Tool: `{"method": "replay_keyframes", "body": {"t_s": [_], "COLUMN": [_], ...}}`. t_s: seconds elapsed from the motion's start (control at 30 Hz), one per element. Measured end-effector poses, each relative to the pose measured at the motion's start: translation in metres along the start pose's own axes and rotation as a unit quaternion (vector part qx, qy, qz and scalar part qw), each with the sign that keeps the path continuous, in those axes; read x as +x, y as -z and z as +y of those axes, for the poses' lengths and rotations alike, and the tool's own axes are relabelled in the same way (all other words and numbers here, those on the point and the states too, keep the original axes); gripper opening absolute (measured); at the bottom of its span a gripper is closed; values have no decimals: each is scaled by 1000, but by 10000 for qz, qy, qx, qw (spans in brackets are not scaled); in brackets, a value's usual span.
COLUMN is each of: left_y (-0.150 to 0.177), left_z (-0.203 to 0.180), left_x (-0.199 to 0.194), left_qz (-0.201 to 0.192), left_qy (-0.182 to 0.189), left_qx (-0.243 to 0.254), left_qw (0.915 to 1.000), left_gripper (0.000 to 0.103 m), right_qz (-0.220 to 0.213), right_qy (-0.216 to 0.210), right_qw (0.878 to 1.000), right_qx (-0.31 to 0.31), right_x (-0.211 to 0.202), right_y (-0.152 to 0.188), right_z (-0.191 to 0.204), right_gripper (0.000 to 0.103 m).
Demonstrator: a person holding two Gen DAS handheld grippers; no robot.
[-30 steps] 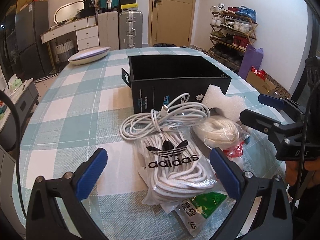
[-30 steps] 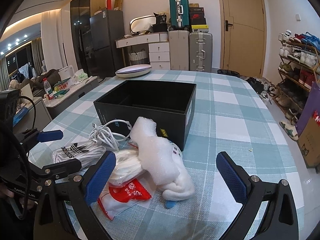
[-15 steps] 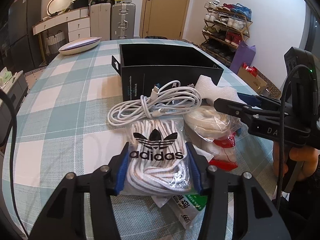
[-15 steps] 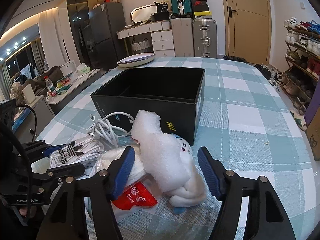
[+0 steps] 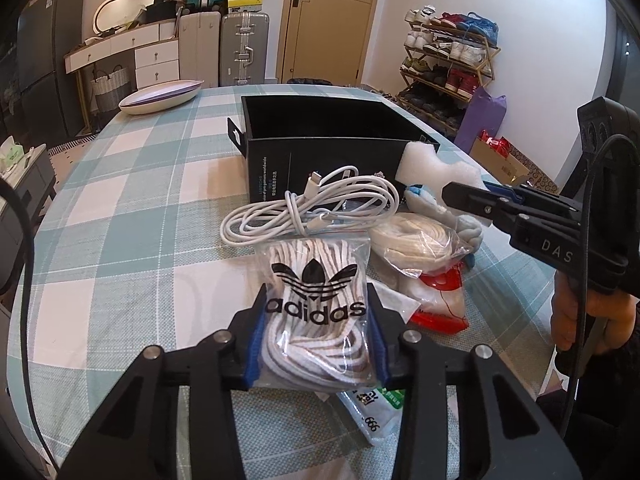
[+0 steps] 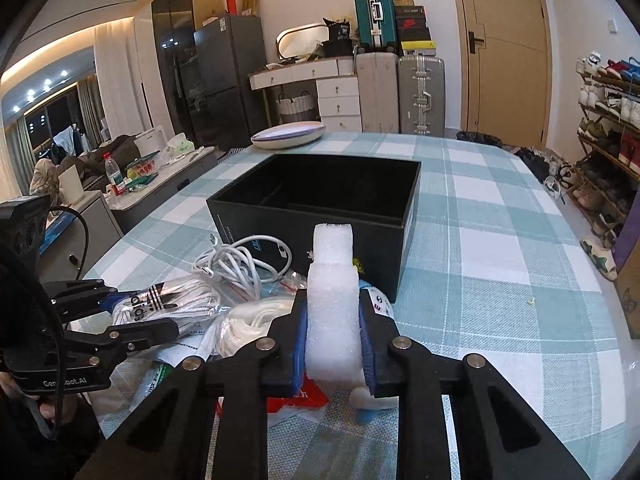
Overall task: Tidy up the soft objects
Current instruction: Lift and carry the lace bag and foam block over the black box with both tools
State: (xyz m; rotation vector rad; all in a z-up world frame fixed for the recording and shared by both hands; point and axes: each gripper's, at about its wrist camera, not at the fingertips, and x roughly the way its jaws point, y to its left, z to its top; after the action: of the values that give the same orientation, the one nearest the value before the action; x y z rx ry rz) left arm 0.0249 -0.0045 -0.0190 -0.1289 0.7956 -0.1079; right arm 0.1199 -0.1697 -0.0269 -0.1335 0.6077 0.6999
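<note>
The table [image 5: 120, 216] wears a woven cloth, matt and finely ribbed, in teal and white check. At frame centre the bag [image 5: 316, 312] is clear glossy plastic, creased and glinting, over braided white cord. Above it the cable [image 5: 312, 216] looks smooth and rubbery. The box [image 5: 332, 136] is matt black card (its inner walls barely reflect). In the right wrist view the foam [image 6: 332, 304] is white, grainy and faintly sparkling. The left gripper [image 5: 316, 344] is matt black plastic with silvery metal screws and blue rubbery pads.
</note>
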Motion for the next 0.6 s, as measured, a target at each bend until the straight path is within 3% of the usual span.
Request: {"method": "replay_keyframes", "body": {"t_s": [0.6], "left_y": [-6], "left_z": [-5], "left_x": [-41], "left_qz": [-417], "left_qy": [-7], "left_qx": [35], "left_qw": [9991], "left_gripper": [40], "right_qz": [-389], "right_qy": [-57], "right_qw": [9992], "right_qx": [-42], "right_x": [-34], "right_y": [-8], "right_z": [7], "right_gripper": [22]}}
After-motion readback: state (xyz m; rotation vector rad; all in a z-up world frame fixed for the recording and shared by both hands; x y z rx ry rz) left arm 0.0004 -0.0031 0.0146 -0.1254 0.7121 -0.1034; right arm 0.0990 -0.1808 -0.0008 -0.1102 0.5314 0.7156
